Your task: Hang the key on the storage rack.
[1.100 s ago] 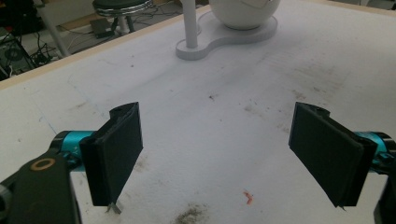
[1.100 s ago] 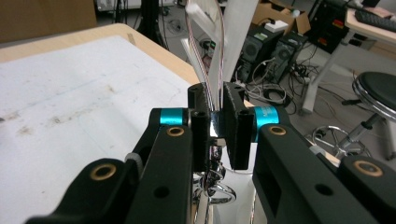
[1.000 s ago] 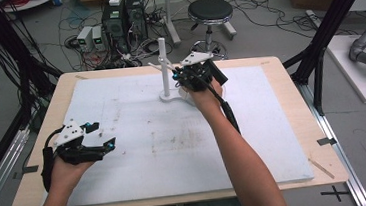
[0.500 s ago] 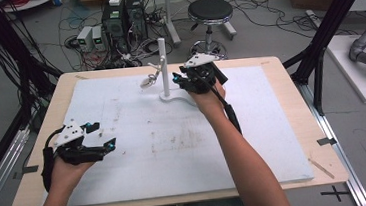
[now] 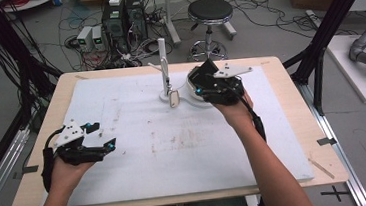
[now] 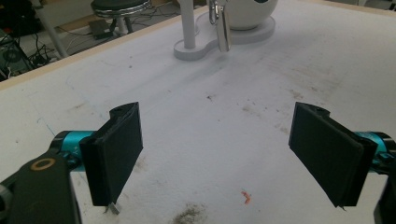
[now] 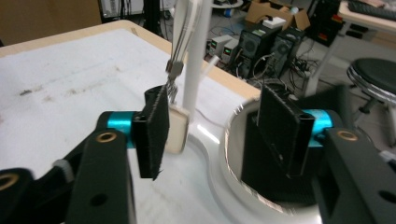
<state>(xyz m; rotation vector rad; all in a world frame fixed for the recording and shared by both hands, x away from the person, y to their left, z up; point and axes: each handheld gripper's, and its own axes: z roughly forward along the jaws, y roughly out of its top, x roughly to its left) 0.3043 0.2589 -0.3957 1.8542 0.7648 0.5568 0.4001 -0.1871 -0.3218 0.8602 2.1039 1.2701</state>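
So the right gripper (image 5: pixel 197 87) is parked at the far middle of the table, right over the white stand (image 5: pixel 182 94), with its jaws apart and nothing clamped between them. Looks like it's set up to work on the little cream tag (image 7: pixel 176 134) that dangles from the stand's post (image 5: pixel 163 64) on a metal clip and chain. In the right gripper view the tag sits just behind the left-hand jaw, at roughly 9 o'clock from the gap, so it's beside the jaw rather than between the two. My guess is that the hand is lined up that way because the tag swings free, so you'd want to come at it flat-on.

The left gripper (image 5: pixel 108 145) sits way off at about 8 o'clock from the stand, near the front left of the white mat (image 5: pixel 140 152), also spread wide and empty. It's pointing toward the stand, so probably just waiting out of the way. From its view the tag (image 6: pixel 223 29) hangs at 12 o'clock, well apart.

Stuff that's hard to read: the round bowl part of the stand (image 7: pixel 243 154) is mostly covered by the right gripper from above, and in its own view the shiny inside just mirrors the black jaw, so I can't tell if anything's in it. The top of the post is cut off in both gripper views. Also can't say whether the left-hand jaw actually touches the tag or only overlaps it.
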